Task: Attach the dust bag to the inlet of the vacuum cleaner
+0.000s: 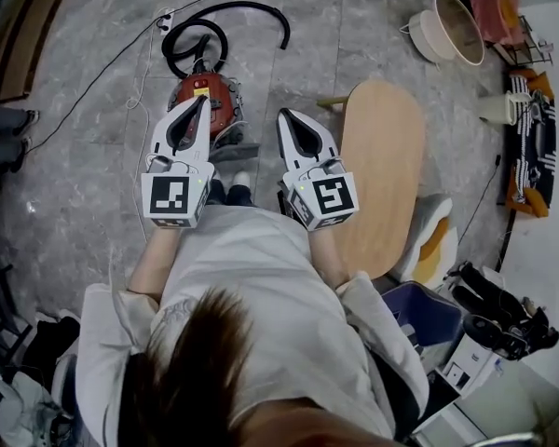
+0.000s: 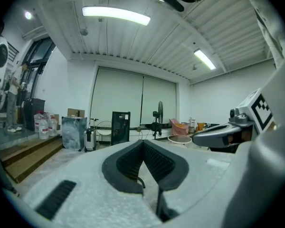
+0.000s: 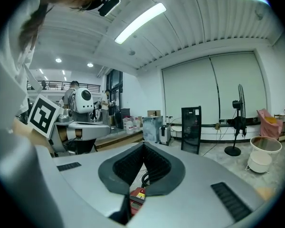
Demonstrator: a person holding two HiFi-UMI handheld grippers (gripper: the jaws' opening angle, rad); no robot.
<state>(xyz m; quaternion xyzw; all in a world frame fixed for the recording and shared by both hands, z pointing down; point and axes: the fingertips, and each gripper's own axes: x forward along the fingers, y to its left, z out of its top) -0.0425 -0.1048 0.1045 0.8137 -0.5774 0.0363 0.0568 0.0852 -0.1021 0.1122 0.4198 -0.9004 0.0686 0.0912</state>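
The left tongs [image 1: 201, 101] are clenched, their black ribbed pads pressed together at the tip with nothing between them, as the left gripper view [image 2: 143, 142] shows plainly. The right tongs [image 1: 284, 114] are clenched and empty as well; in the right gripper view [image 3: 143, 144] the pads meet at the tip. Both are held out side by side in front of the person's chest, near each other but apart, pointing roughly level, with each black-and-white marker cube nearest the body.

Under the left tongs' tip, on the grey marbled stone floor [image 1: 93, 156], sits the red canister vacuum cleaner [image 1: 220, 92], just ahead of the person's shoes [image 1: 229, 185]. A sliver of its red body shows through the slot below the right tongs' pads [image 3: 137, 196]. Its near end is grey and mostly covered by the tongs, so I cannot make out the inlet or a dust bag there. The black ribbed hose [image 1: 235, 9] curls away from the far end of the canister, and a thin white cord [image 1: 140, 101] trails across the floor beside it.

To the person's right stands an oval light-wood worktop [image 1: 384, 170]. Further off in that corner lies a round cream plastic basin [image 1: 453, 27]. Across the room a black standing fan [image 3: 238, 120] and a tall black cabinet [image 3: 191, 123] stand before pale blinds.
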